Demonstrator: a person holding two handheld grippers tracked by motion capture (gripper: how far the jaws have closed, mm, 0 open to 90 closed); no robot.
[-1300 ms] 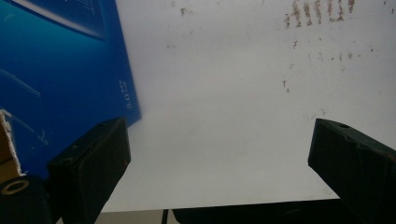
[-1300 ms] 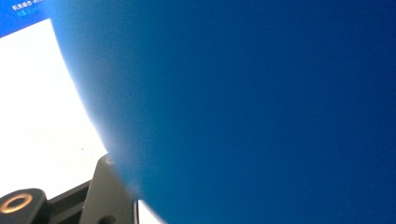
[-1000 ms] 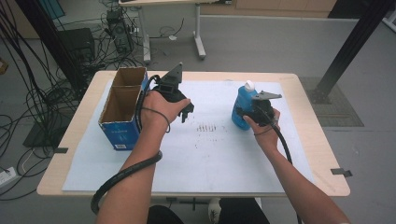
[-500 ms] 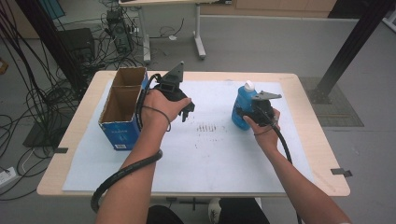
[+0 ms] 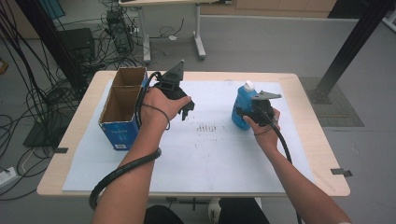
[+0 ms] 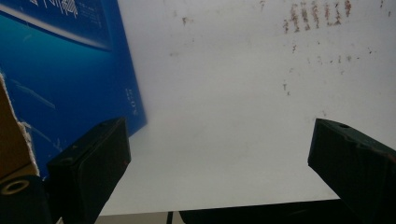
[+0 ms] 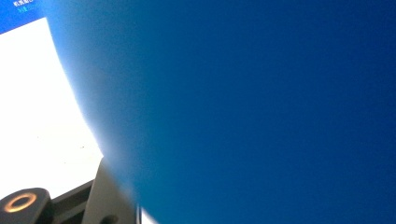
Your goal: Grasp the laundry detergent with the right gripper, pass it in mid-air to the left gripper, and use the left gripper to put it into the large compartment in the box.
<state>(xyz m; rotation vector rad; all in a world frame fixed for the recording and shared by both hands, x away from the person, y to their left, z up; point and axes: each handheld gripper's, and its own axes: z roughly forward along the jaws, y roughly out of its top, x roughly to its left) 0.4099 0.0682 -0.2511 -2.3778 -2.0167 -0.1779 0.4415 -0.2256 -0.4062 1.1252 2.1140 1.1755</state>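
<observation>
Pale wood edges the worktop (image 5: 308,140), whose middle is covered by a white sheet (image 5: 210,154) marked with a patch of small brown specks (image 5: 205,127). Against the pictures from a second and half a second back, almost nothing has shifted: both forearms, the box and the bottle sit where they did, so the work looks paused rather than advancing. The open-topped blue cardboard box with two brown compartments (image 5: 122,109) stands at the left side of the sheet, upright and seemingly empty. Just right of it hangs the left tongs (image 5: 187,111), jaws wide apart over bare sheet in the left gripper view, with the box's blue wall (image 6: 70,84) close by and nothing between them. Toward the right, the blue plastic bottle with a white cap (image 5: 243,109) stands upright on the sheet, well apart from the box. The right tongs (image 5: 242,114) are pressed against its side; whether they have clamped it I cannot tell, since blue bottle wall (image 7: 257,107) covers their camera. Carrying the bottle to the box looks not yet begun.
</observation>
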